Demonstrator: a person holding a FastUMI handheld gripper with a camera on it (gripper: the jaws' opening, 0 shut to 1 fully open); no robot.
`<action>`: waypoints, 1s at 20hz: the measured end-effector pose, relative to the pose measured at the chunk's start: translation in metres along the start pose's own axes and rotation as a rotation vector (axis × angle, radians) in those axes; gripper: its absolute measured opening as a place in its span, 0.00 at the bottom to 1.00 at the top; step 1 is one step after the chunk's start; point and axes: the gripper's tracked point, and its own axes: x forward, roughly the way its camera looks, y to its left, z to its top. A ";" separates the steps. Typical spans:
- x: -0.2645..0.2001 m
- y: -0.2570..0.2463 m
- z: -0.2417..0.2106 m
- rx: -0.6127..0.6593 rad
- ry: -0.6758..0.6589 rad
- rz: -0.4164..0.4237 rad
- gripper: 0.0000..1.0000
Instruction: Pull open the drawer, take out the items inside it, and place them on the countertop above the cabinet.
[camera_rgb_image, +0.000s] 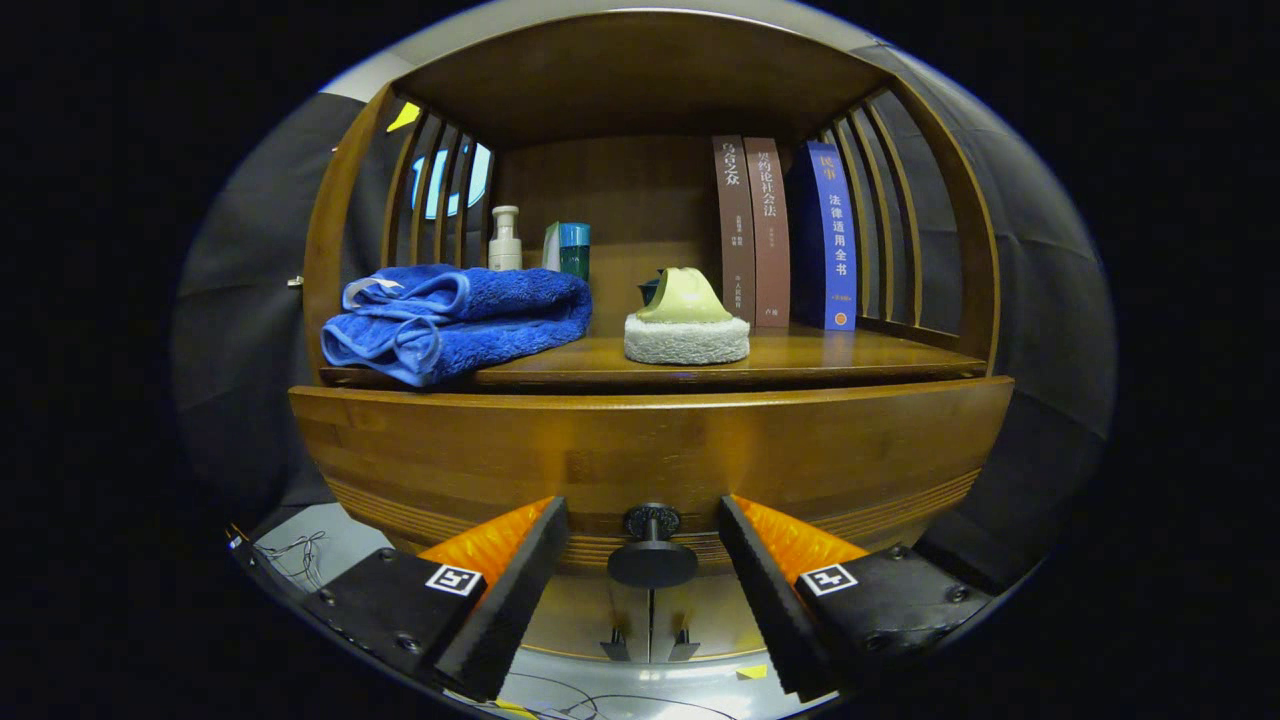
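A home-like booth: wooden cabinet (650, 450) holding books (770, 235), towel (455, 320) (folded), toiletry bottles (505, 240).

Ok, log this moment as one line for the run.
phase: reaching for knob | tool: open, fingers either side of knob, not touching | drawer: closed | countertop: towel, sponge, books

Camera on the tongs, level and close.
It faces the drawer knob (652, 548) head-on, low before the cabinet.
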 end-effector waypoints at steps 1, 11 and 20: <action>0.005 0.000 0.001 0.002 0.003 0.003 1.00; 0.010 -0.016 -0.004 0.031 0.025 -0.008 0.98; -0.055 -0.033 0.058 0.023 -0.035 -0.048 0.99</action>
